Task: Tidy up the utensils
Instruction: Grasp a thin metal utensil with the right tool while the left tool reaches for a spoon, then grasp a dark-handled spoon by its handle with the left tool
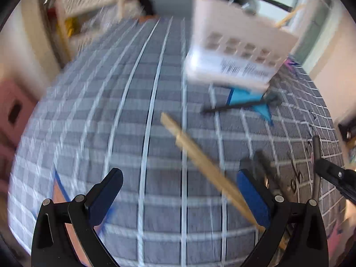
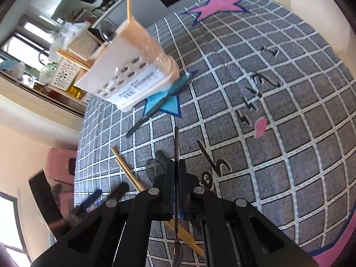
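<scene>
A white slotted utensil holder (image 1: 235, 51) (image 2: 133, 71) stands on the rug by a blue star patch, with wooden sticks poking out of it. A pair of wooden chopsticks (image 1: 200, 158) (image 2: 126, 166) lies on the rug. My left gripper (image 1: 180, 178) is open above the rug, the chopsticks running past its right finger (image 1: 251, 195). My right gripper (image 2: 175, 166) is shut on a thin metal spoon (image 2: 176, 138), handle forward, bowl below the fingers. A black utensil (image 1: 240, 105) (image 2: 155, 111) lies across the star.
A grey checked rug (image 2: 278, 155) with a pink star (image 2: 218, 6) covers the floor. A dark round utensil (image 2: 153, 166) lies just beyond the right gripper's tips. Pink box (image 2: 60, 164) at the rug's left edge; cluttered shelves and white baskets (image 2: 66, 71) behind the holder.
</scene>
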The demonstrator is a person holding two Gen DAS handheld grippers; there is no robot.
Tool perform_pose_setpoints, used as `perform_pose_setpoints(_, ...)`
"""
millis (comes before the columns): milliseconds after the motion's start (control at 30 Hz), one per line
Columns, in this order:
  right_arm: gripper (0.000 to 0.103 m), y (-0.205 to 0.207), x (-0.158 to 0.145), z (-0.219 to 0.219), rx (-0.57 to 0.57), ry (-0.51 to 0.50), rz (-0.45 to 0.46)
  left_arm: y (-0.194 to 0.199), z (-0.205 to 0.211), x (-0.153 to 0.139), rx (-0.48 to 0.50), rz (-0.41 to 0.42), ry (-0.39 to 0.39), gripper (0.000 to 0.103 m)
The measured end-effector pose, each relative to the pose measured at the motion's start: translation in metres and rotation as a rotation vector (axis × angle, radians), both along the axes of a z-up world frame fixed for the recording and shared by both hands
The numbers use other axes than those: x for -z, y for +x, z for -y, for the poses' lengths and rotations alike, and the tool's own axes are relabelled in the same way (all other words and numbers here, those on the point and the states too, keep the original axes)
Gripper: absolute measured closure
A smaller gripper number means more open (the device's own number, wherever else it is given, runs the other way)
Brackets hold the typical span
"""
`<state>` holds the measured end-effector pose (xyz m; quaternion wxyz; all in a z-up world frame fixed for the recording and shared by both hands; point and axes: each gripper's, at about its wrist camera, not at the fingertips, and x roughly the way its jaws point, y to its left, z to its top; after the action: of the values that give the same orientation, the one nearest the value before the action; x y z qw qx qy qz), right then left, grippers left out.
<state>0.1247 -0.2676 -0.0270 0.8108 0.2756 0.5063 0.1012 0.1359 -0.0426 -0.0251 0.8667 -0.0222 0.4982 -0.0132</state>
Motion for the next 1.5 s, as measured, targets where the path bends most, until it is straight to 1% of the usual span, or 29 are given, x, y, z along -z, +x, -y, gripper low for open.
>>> perform_pose_setpoints(67,0.1,-0.002,-0.003,0.006,0.001,0.004,0.018,0.011,0.011,-0.004,0.104,0.025,0.048,0.0)
perform_pose_setpoints(100,0.1,-0.004,-0.005,0.01,0.004,0.01,0.024,0.018,0.019,-0.004,0.178,0.028,0.079,0.0)
perform_pose_setpoints(133,0.1,-0.005,-0.005,0.014,0.007,0.017,0.027,0.022,0.024,-0.003,0.22,0.026,0.093,0.0)
perform_pose_setpoints(200,0.1,-0.008,-0.005,0.02,0.013,0.028,0.03,0.033,0.04,-0.001,0.35,0.03,0.124,0.0)
perform_pose_setpoints(300,0.1,-0.014,-0.004,0.027,0.024,0.044,0.032,0.045,0.061,0.004,0.488,0.024,0.169,0.0)
perform_pose_setpoints(367,0.1,-0.016,-0.003,0.031,0.03,0.055,0.033,0.055,0.069,0.01,0.54,0.018,0.2,0.0)
perform_pose_setpoints(467,0.1,-0.02,-0.001,0.034,0.036,0.07,0.041,0.071,0.07,0.015,0.547,-0.012,0.197,0.0)
perform_pose_setpoints(500,0.1,-0.02,-0.001,0.035,0.035,0.076,0.045,0.076,0.069,0.019,0.55,-0.038,0.178,0.0)
perform_pose_setpoints(567,0.1,-0.02,0.0,0.035,0.032,0.085,0.051,0.082,0.066,0.02,0.543,-0.055,0.134,0.0)
perform_pose_setpoints(600,0.1,-0.02,0.0,0.034,0.028,0.092,0.056,0.086,0.064,0.02,0.54,-0.074,0.103,0.003)
perform_pose_setpoints(633,0.1,-0.019,0.0,0.034,0.025,0.094,0.059,0.089,0.062,0.02,0.542,-0.093,0.058,0.012)
perform_pose_setpoints(667,0.1,-0.018,0.0,0.032,0.02,0.095,0.062,0.091,0.062,0.02,0.541,-0.085,0.054,0.017)
perform_pose_setpoints(733,0.1,-0.017,-0.001,0.03,0.013,0.096,0.07,0.088,0.065,0.016,0.569,-0.075,0.046,0.054)
perform_pose_setpoints(800,0.1,-0.016,-0.001,0.029,0.008,0.096,0.074,0.078,0.069,0.013,0.603,-0.09,0.057,0.056)
perform_pose_setpoints(900,0.1,-0.016,-0.003,0.029,0.007,0.099,0.082,0.051,0.068,0.012,0.625,-0.089,0.081,0.058)
perform_pose_setpoints(933,0.1,-0.016,-0.004,0.029,0.007,0.098,0.084,0.042,0.065,0.013,0.622,-0.086,0.08,0.059)
perform_pose_setpoints(1000,0.1,-0.016,-0.004,0.03,0.007,0.098,0.086,0.03,0.06,0.006,0.608,-0.072,0.054,0.059)
perform_pose_setpoints(1067,0.1,-0.015,-0.003,0.031,0.006,0.099,0.086,0.024,0.059,-0.004,0.598,-0.052,0.029,0.059)
perform_pose_setpoints(1133,0.1,-0.014,-0.003,0.032,0.005,0.101,0.086,0.021,0.057,-0.014,0.574,-0.021,0.039,0.058)
perform_pose_setpoints(1167,0.1,-0.014,-0.003,0.032,0.006,0.101,0.087,0.024,0.059,-0.017,0.553,-0.021,0.046,0.058)
perform_pose_setpoints(1200,0.1,-0.014,-0.004,0.032,0.009,0.103,0.089,0.028,0.06,-0.018,0.54,-0.025,0.048,0.051)
perform_pose_setpoints(1233,0.1,-0.014,-0.004,0.032,0.011,0.106,0.092,0.029,0.061,-0.018,0.53,-0.024,0.052,0.019)
perform_pose_setpoints(1267,0.1,-0.014,-0.005,0.033,0.012,0.109,0.094,0.031,0.061,-0.019,0.518,-0.013,0.06,0.0)
perform_pose_setpoints(1333,0.1,-0.015,-0.006,0.033,0.013,0.11,0.102,0.032,0.061,-0.02,0.496,0.025,0.088,0.0)
perform_pose_setpoints(1400,0.1,-0.016,-0.007,0.034,0.012,0.109,0.105,0.036,0.067,-0.017,0.513,0.006,0.105,0.0)
perform_pose_setpoints(1500,0.1,-0.016,-0.006,0.035,0.016,0.109,0.104,0.048,0.077,-0.007,0.523,0.007,0.149,0.0)
